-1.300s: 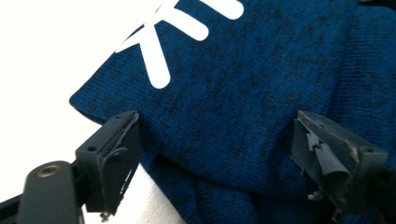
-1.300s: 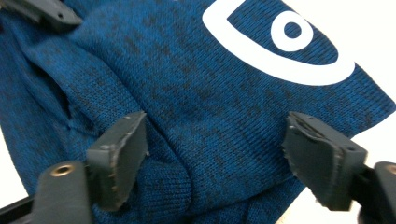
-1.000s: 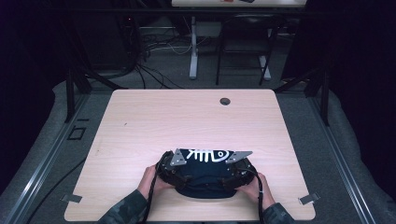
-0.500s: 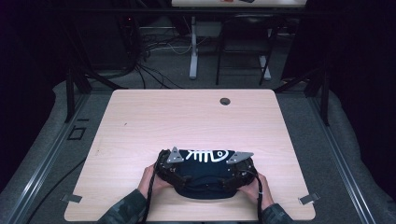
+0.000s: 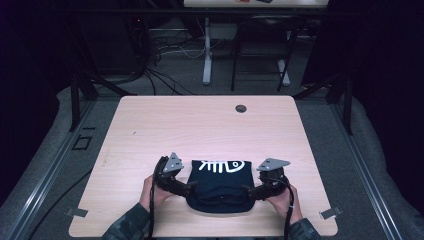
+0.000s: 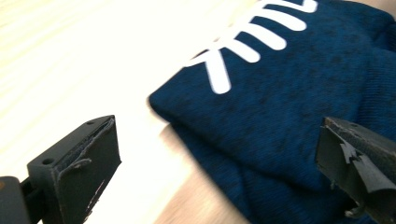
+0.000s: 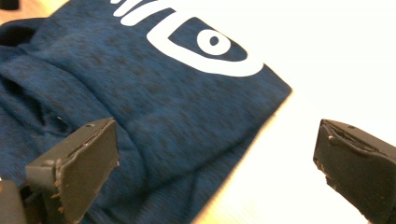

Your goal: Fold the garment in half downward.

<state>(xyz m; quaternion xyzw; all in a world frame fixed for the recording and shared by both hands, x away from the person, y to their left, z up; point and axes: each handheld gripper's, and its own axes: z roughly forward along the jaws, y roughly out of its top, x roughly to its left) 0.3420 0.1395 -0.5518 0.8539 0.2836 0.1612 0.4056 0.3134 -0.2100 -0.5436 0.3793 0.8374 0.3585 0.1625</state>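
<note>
No words, numbers or brand names can be read anywhere here. The one sign is a white fish-skeleton graphic printed on the folded dark blue garment (image 5: 220, 186) lying on the bench (image 5: 165, 125). In the high view the graphic (image 5: 223, 165) sits along the garment's far edge. The left gripper view shows its white rib strokes (image 6: 252, 39) branching off a spine line, and the right gripper view shows the fish head outline with a round white eye (image 7: 214, 40). No lettering goes with the graphic.
</note>
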